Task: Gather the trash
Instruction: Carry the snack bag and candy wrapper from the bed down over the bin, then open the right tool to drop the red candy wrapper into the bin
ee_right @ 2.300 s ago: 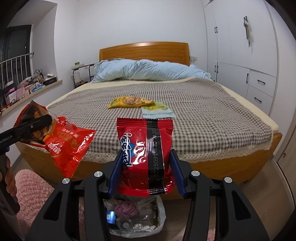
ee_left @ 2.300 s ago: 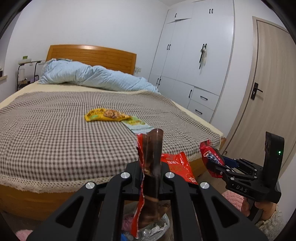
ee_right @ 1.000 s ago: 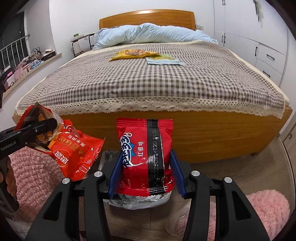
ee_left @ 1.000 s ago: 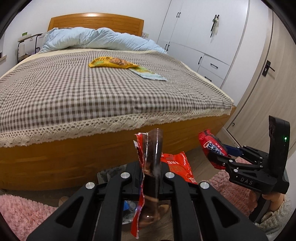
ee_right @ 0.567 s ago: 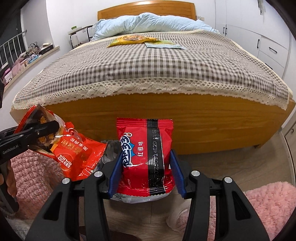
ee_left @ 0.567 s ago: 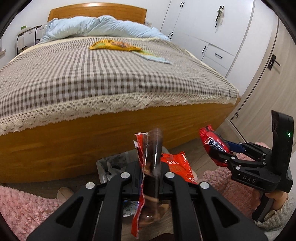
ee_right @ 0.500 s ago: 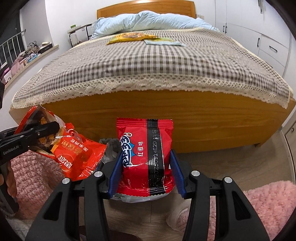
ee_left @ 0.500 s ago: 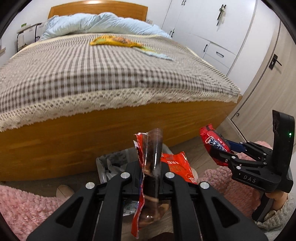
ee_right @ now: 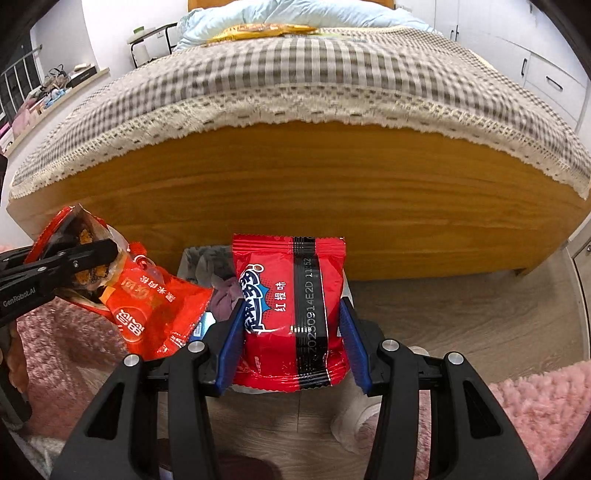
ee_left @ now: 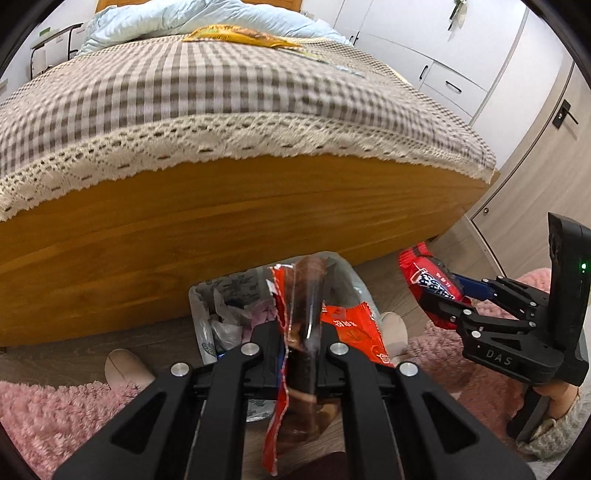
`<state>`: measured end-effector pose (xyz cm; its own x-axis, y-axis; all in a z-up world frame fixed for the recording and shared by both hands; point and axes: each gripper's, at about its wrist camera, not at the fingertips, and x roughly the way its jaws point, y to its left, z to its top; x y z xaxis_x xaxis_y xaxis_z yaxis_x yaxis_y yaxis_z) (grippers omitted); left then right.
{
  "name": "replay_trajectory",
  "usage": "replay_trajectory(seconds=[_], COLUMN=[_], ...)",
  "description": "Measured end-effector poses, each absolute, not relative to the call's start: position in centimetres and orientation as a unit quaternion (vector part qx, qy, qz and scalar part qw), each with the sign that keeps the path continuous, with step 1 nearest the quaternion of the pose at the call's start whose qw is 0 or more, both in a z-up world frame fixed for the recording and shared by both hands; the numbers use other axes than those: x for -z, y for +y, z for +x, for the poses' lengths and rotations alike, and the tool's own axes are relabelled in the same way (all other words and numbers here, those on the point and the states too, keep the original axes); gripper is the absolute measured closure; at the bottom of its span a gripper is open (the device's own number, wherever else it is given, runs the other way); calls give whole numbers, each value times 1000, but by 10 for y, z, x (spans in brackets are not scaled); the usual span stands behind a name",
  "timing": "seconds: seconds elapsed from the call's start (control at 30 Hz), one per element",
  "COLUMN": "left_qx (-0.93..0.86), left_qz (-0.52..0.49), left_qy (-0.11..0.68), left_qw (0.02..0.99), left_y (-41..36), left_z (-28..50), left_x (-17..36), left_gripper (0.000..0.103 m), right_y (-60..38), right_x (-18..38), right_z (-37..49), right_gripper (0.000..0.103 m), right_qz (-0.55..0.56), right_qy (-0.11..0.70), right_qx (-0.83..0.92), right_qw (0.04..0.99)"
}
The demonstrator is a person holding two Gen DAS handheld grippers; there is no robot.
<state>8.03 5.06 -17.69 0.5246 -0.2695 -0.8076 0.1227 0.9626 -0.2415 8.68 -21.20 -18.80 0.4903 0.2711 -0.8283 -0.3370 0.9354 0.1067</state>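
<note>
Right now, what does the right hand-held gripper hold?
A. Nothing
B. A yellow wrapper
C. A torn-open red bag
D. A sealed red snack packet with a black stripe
D: the right hand-held gripper has its blue pads pressed on both sides of the red snack packet.

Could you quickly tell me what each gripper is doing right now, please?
Left gripper: shut on the opened orange-red snack bag.
Right gripper: shut on the sealed red snack packet.

A bin [ee_left: 207,295] stands on the floor [ee_right: 461,306] against the bed's [ee_left: 221,221] foot edge, rugs [ee_left: 48,413] flanking it; two wrappers [ee_left: 236,35] lie on the bed near the duvet [ee_left: 177,18].
</note>
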Motion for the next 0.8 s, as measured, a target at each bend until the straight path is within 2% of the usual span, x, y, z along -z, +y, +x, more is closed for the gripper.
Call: replay_trajectory(seconds=[0.4,0.8], left_qx=[98,51], left_qz=[-108,-111], left_qy=[506,509], left_qw=[850,852], left_y=[64,73], left_z=[95,117], left_x=[223,241], left_gripper=[98,98], right_y=[-202,-184], right_x=[216,265], right_z=[101,156], right_gripper=[55,55], right_qz=[-49,-9], right_qy=[505,585], right_qx=[-172,-148], right_qw=[844,797])
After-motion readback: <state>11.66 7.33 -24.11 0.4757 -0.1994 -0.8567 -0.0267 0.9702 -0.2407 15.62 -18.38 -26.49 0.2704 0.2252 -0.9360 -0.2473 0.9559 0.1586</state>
